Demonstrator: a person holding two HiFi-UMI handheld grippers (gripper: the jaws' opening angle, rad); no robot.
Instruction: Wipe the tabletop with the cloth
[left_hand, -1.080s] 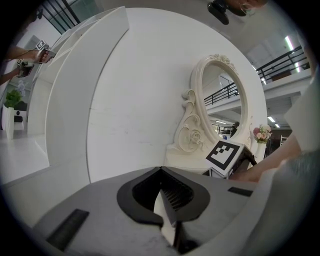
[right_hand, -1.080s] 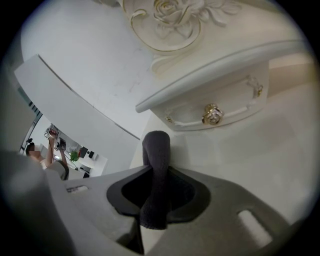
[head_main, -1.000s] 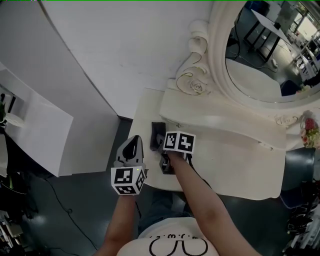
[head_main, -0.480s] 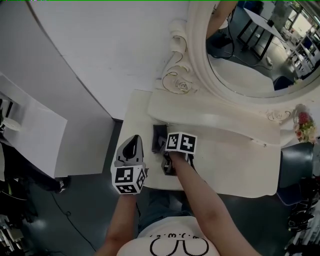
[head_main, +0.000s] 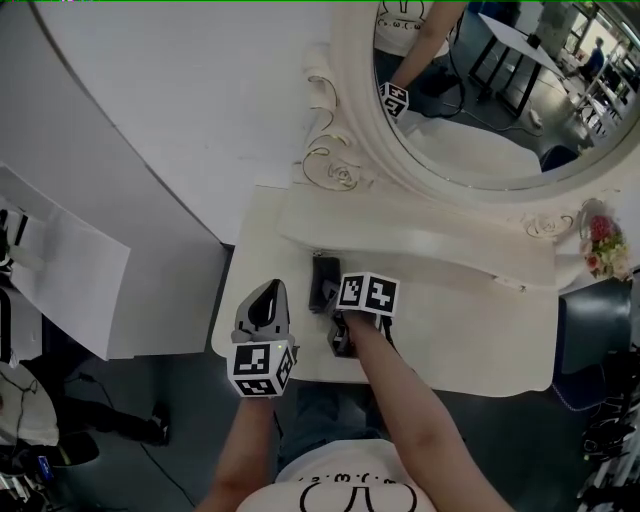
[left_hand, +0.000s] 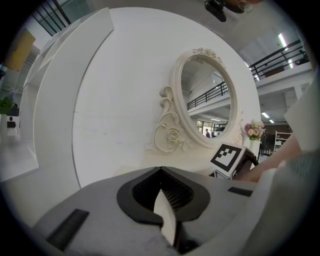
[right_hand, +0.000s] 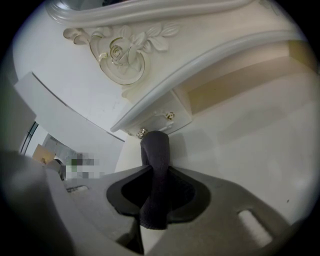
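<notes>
Dark grey cloth (right_hand: 154, 145) is clamped in our right gripper (right_hand: 153, 175), resting on the tabletop (head_main: 470, 330) near the drawer (right_hand: 172, 107). Our left gripper (left_hand: 161, 171) holds its jaws together at the tabletop's left edge.

Charcoal-grey cloth (right_hand: 155, 145) against a cream tabletop (head_main: 470, 340). The left gripper (head_main: 270, 292) and right gripper (right_hand: 155, 176) are both pale grey with black inner recesses, and each carries a marker cube (head_main: 260, 368) patterned in black-and-white squares. The mirror frame (head_main: 345, 150) is ivory, its rose scrollwork edged in gold. 2 drawer knobs (right_hand: 170, 115) show a brass tone. Pink and red flowers (head_main: 600, 245) colour the right edge. The wall (head_main: 200, 100) is white and the floor (head_main: 190, 420) dark grey.
</notes>
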